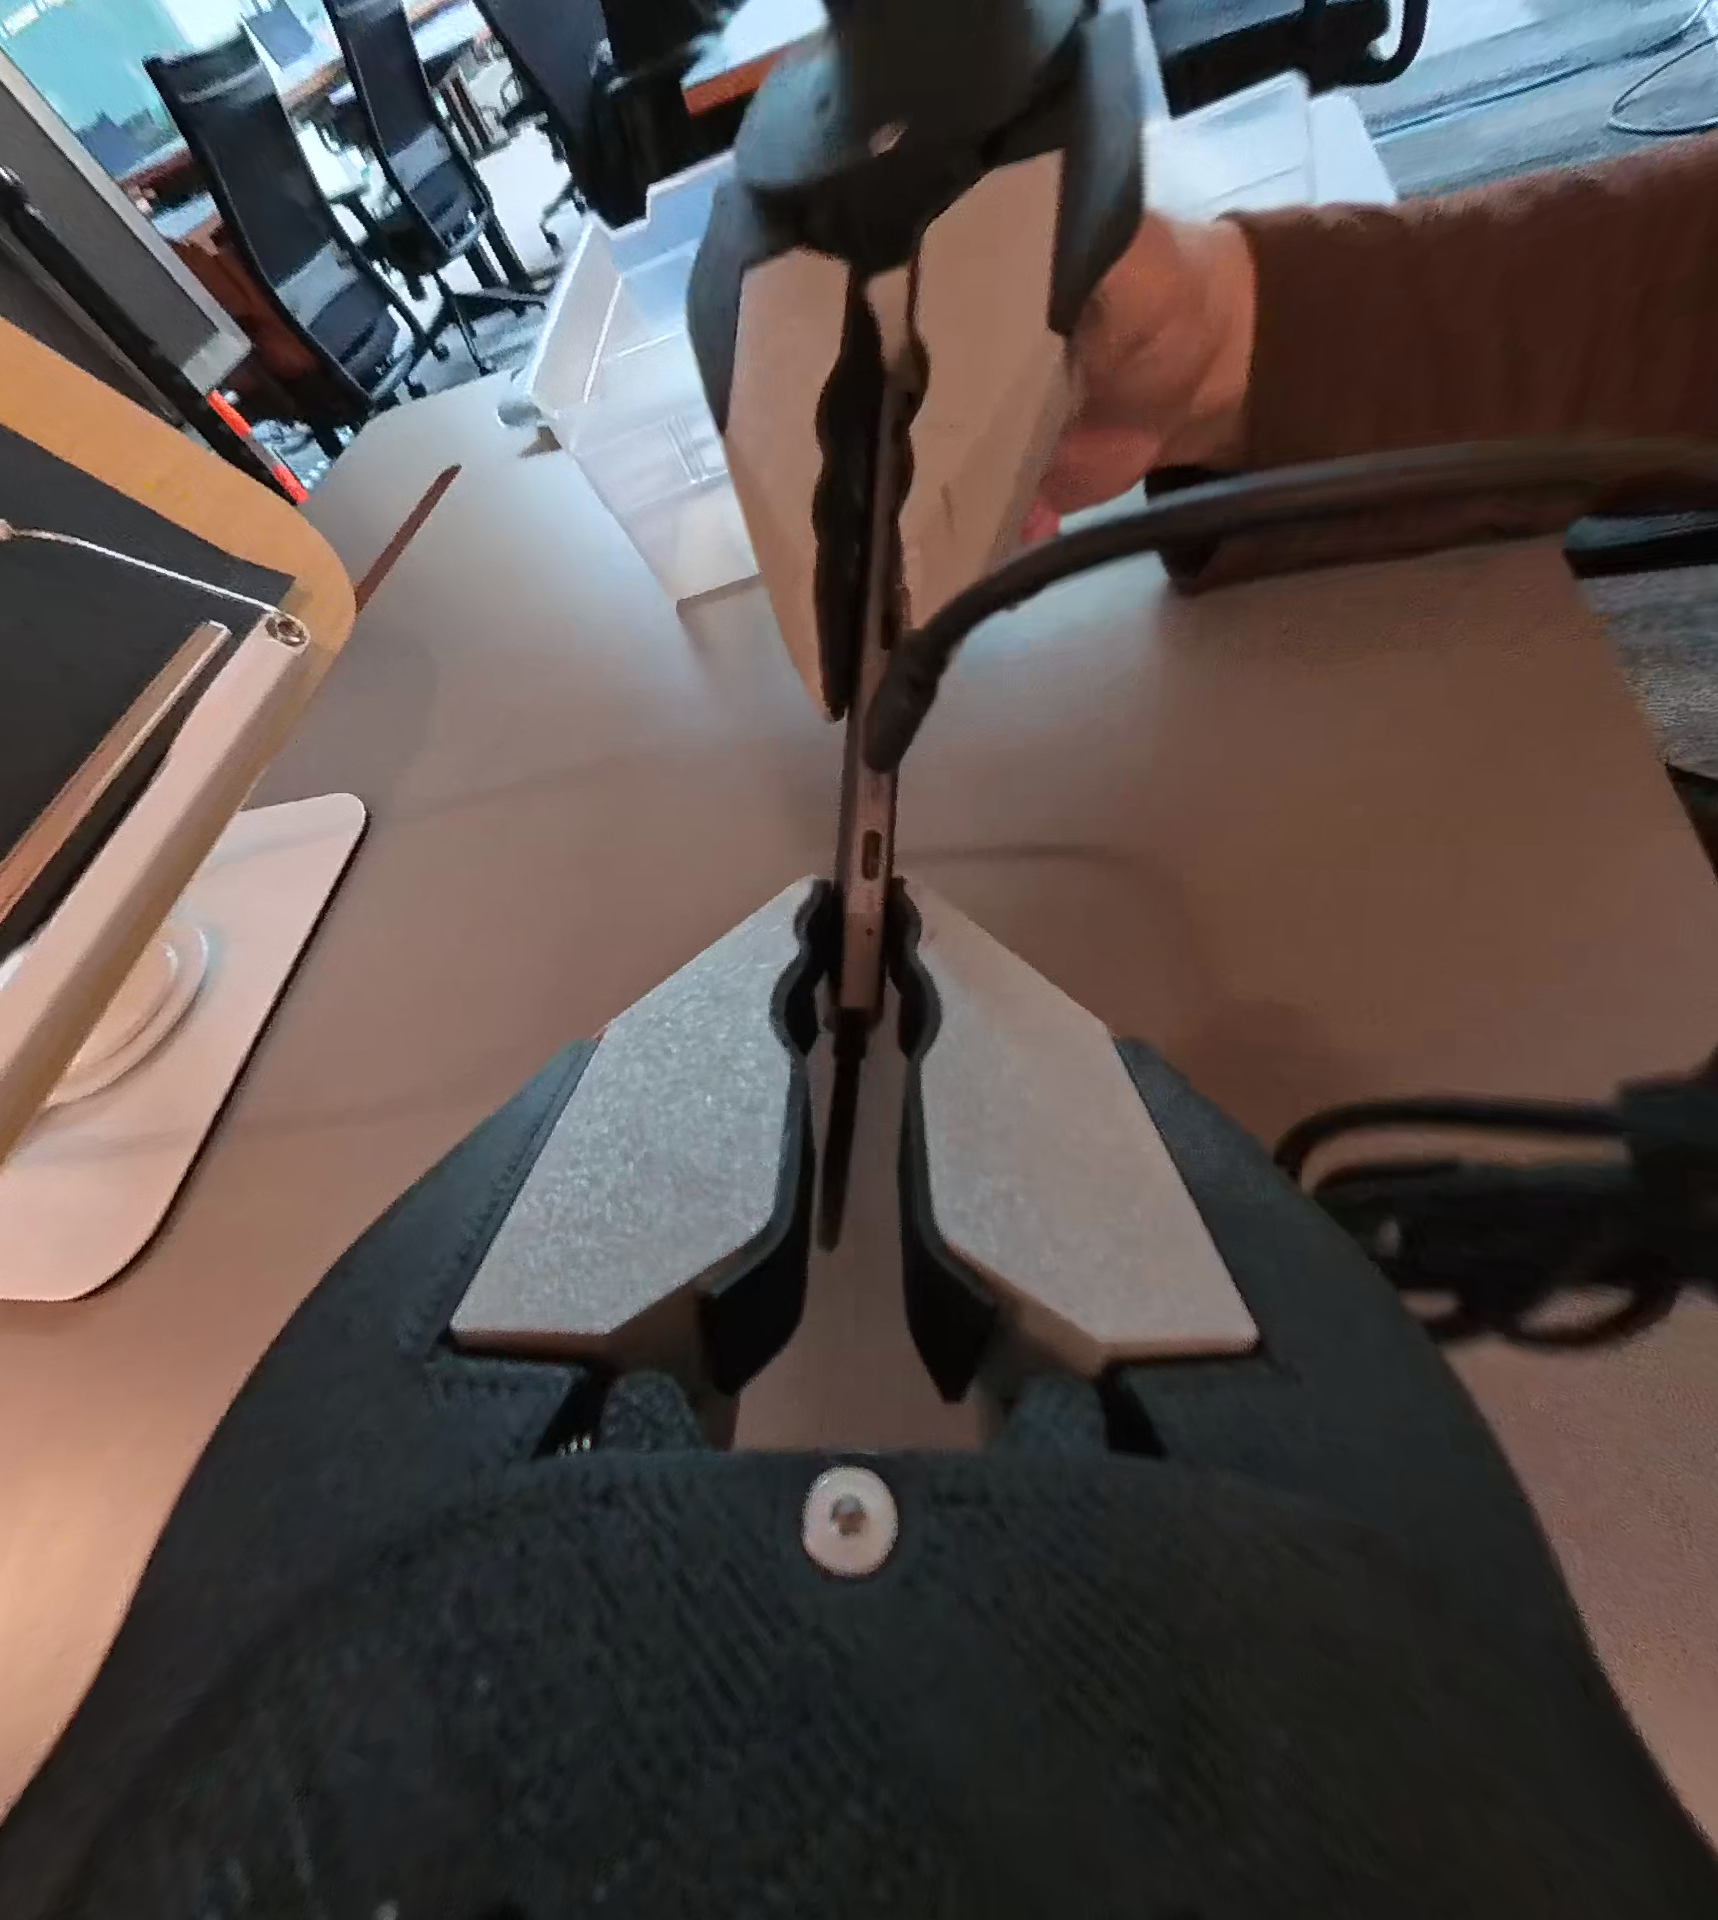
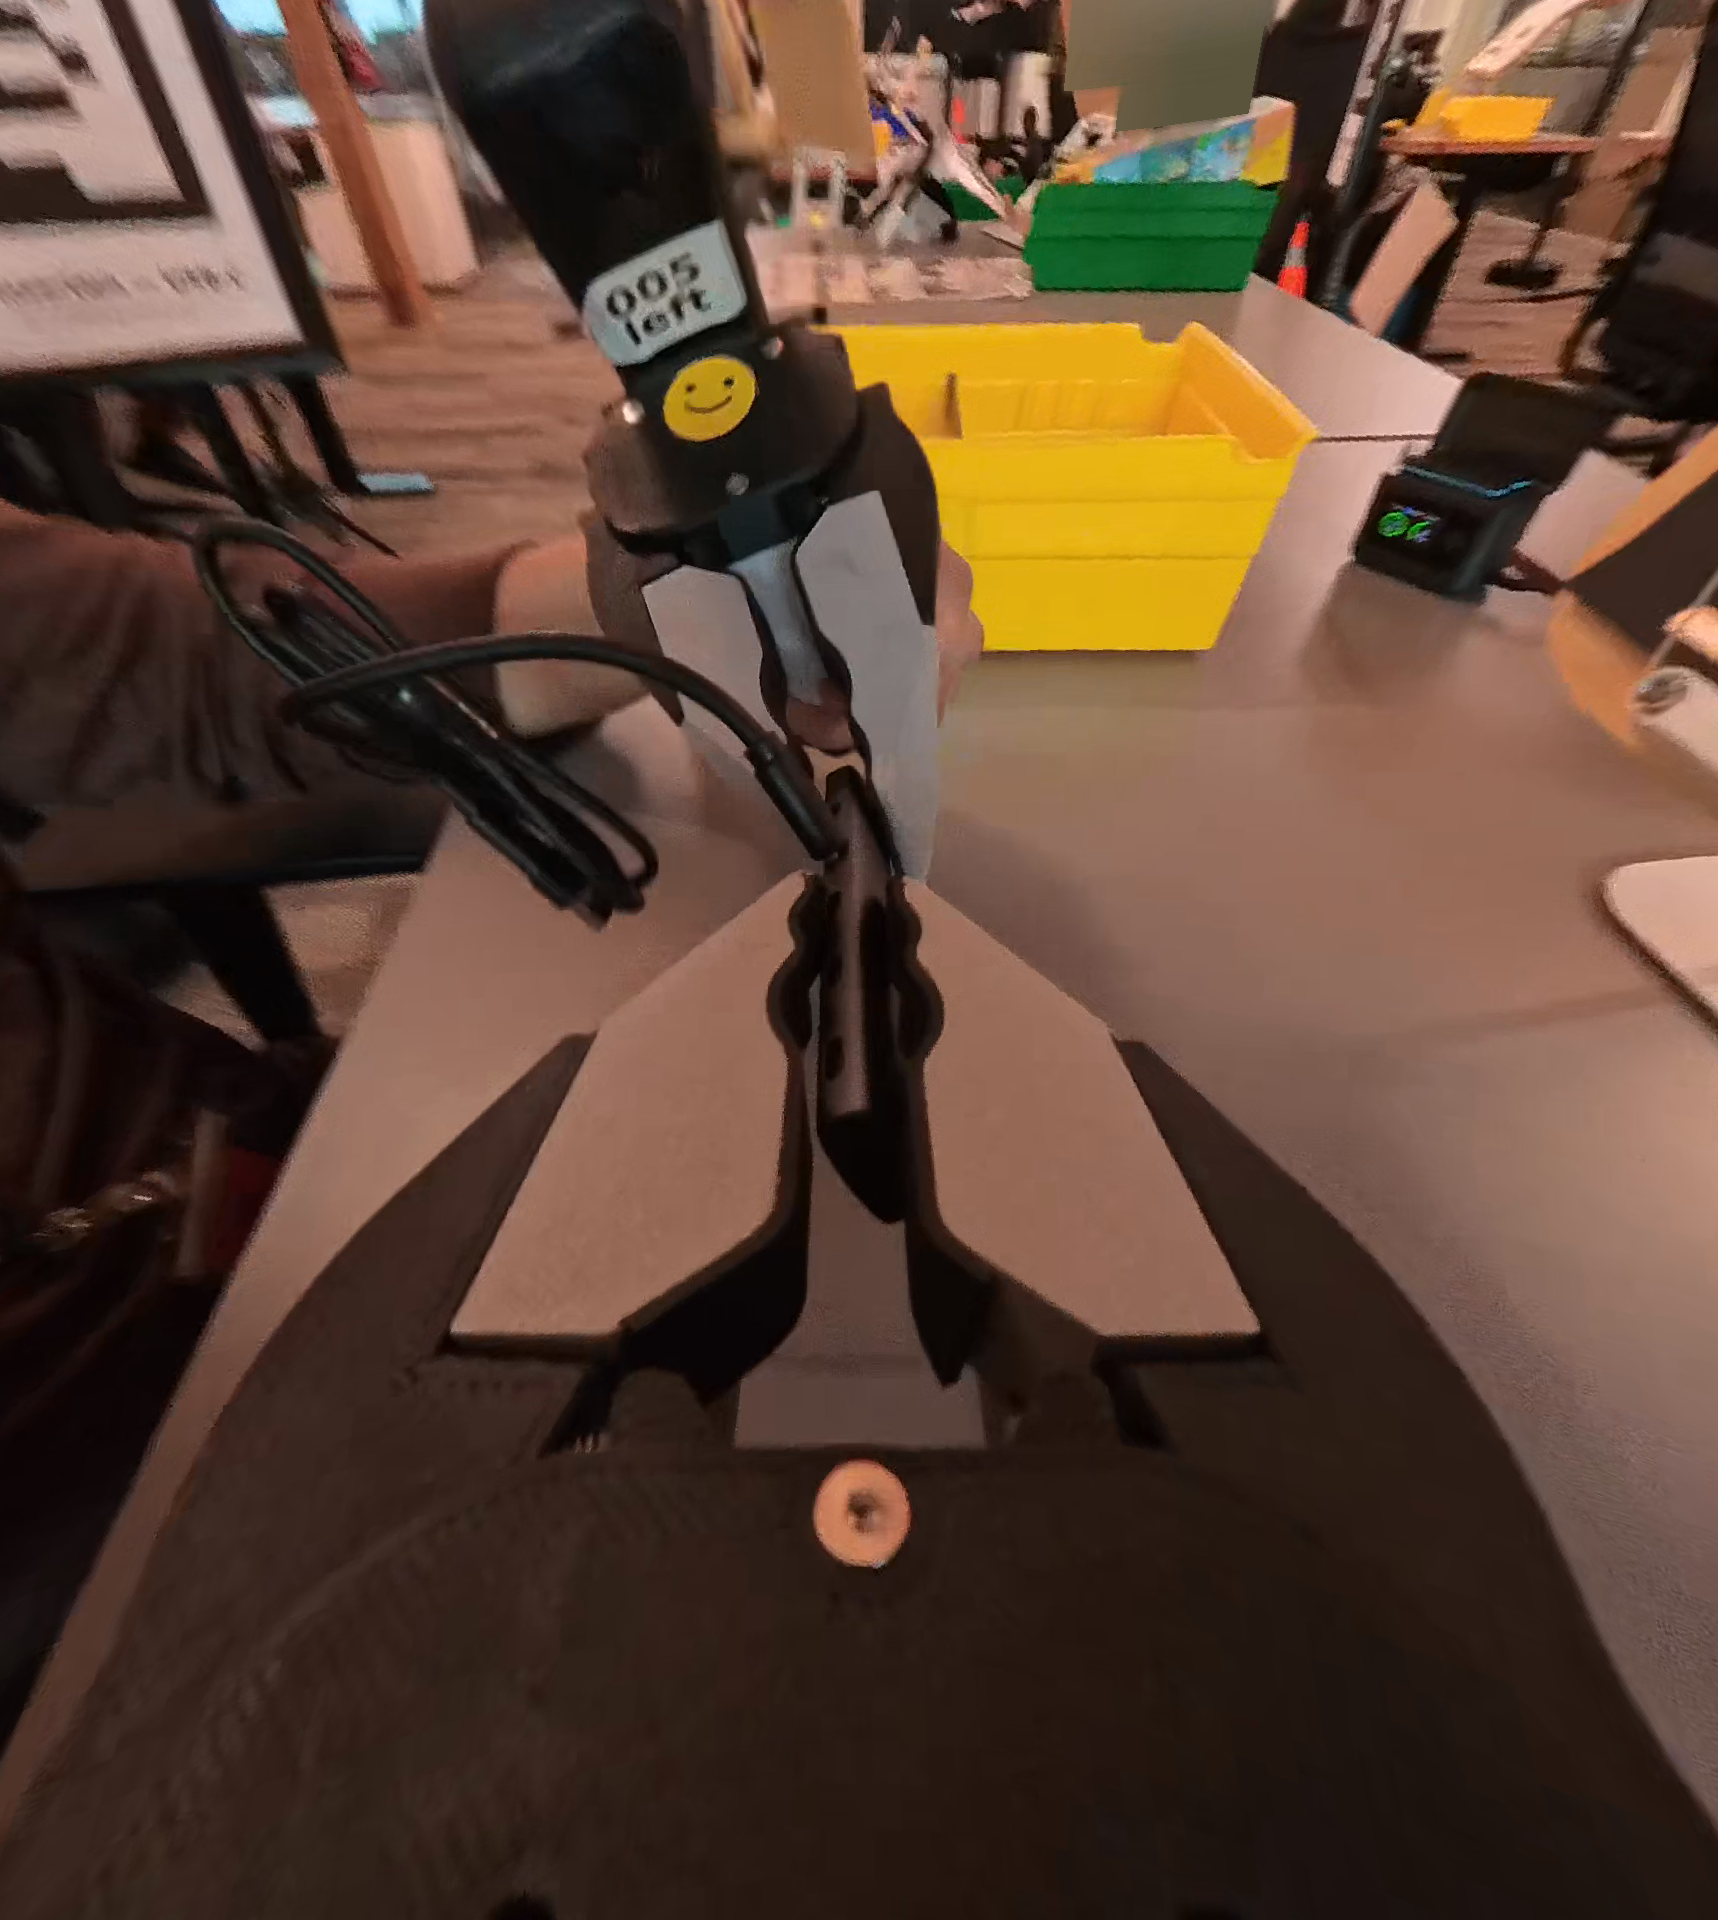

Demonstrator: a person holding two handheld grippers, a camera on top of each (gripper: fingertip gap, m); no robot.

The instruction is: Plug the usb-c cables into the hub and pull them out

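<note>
My left gripper [image 1: 860, 914] is shut on one end of the thin grey hub [image 1: 867, 821], which is held edge-on above the table. My right gripper [image 2: 855, 914] is shut on the hub's [image 2: 847, 1039] other end; it shows facing me in the left wrist view [image 1: 863, 686]. The left gripper also shows in the right wrist view [image 2: 839, 774]. A black usb-c cable [image 1: 1146, 520] is plugged into the hub's side between the two grippers and also shows in the right wrist view [image 2: 543, 655]. An empty port [image 1: 870, 854] lies just beyond my left fingertips.
A coiled bundle of black cable [image 1: 1520, 1226] hangs at the table's edge. A monitor on a white base [image 1: 159, 1039] stands to the left. A clear plastic bin [image 1: 647, 364], a yellow bin [image 2: 1094, 499] and a small black device with a lit screen [image 2: 1447, 520] stand farther off.
</note>
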